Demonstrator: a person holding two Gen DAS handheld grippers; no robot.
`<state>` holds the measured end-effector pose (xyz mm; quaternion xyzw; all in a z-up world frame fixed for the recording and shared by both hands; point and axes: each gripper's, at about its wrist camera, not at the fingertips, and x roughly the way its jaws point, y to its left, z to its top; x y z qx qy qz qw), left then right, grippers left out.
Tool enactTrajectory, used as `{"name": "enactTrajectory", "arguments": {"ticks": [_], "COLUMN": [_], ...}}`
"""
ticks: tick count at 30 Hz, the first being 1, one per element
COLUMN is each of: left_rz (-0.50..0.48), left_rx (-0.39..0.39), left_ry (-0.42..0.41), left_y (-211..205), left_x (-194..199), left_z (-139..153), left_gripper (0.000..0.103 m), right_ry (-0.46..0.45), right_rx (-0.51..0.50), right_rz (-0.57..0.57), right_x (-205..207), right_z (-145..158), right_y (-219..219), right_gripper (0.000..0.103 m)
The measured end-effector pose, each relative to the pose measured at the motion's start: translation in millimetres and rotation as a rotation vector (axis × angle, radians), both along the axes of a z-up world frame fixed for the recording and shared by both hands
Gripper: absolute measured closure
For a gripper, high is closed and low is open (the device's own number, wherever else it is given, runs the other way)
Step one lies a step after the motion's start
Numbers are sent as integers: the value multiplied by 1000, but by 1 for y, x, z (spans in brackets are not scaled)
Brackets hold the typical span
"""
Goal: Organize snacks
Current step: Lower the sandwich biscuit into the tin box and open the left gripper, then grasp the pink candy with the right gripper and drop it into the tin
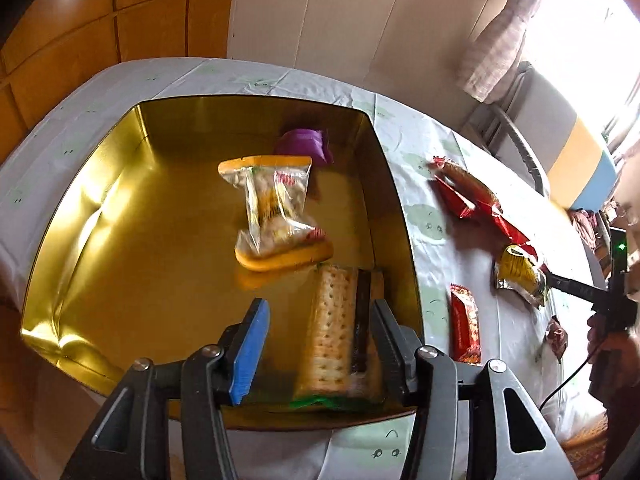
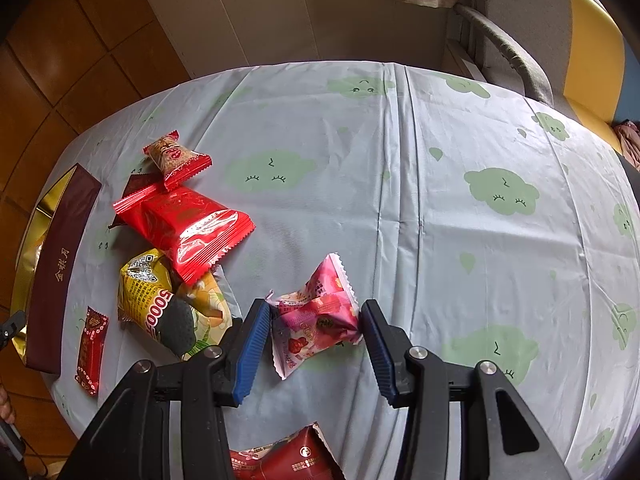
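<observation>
Both grippers are at work over one table. Left gripper [image 1: 318, 344] is poised over the near right corner of the gold tin [image 1: 80, 216], jaws apart; the cracker pack [image 1: 332, 328] lies on the tin floor between them, close to the right-hand pad, and no pad is seen pressing on it (the pack appears released). For a clean finish, the jaws should be lifted straight out so that no pad drags the pack against the tin wall.

Right gripper [image 2: 314, 342] is set around the pink snack packet [image 2: 316, 316] on the tablecloth [image 2: 440, 200]. Both pads touch the crinkled wrapper ends, so the packet is judged to be clamped, though lightly. The grip should be kept on the filled middle, since sealed ends are likely to slip.

Inside the tin, a clear peanut bag [image 1: 272, 208] lies at 12 o'clock from the cracker pack, with a purple packet [image 1: 306, 146] beyond it.

On the cloth, seen from the right wrist, a yellow packet [image 2: 160, 300] lies at 9 o'clock of the pink packet, a large red packet [image 2: 188, 228] at 10 o'clock, and a small red bar [image 2: 92, 350] farther left beside the tin's maroon wall [image 2: 60, 272]. These lie across the path to the tin, so the pink packet should be carried over them.
</observation>
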<state>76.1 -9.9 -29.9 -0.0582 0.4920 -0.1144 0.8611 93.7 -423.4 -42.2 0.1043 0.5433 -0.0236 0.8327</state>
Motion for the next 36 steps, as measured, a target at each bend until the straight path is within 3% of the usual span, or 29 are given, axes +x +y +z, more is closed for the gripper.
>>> {"name": "enactTrajectory", "arguments": {"ticks": [4,7,11,20,22,31,36], "left_rz": [45,80,120,121,121,127,160], "left_rx": [58,104,137,163,160,150,142], "left_ry": [-43,-82,-126,-180,-178,-170,-171], "left_y": [5,9,14,19,19,25,35], "left_x": [-8,-14,-19,-27,-28,-30,-29], "left_z": [4,9,19,29,29,23,19], "left_gripper": [50,50,48,45,45,45,45], "right_ry": [-10,-32,-30,-29,-46,-134,-236], "right_rx": [-6,-11,-2,-17,-33,12,76], "right_rz": [-4,-21,-32,-17,-25,-99,-3], "right_x": [-2,-3,-3,-3,-5,-18,-18], "right_z": [1,4,3,3,10,39,75], "right_y": [0,-2,-7,-3,-2,-10,38], "right_gripper": [57,65,66,69,74,76,76]}}
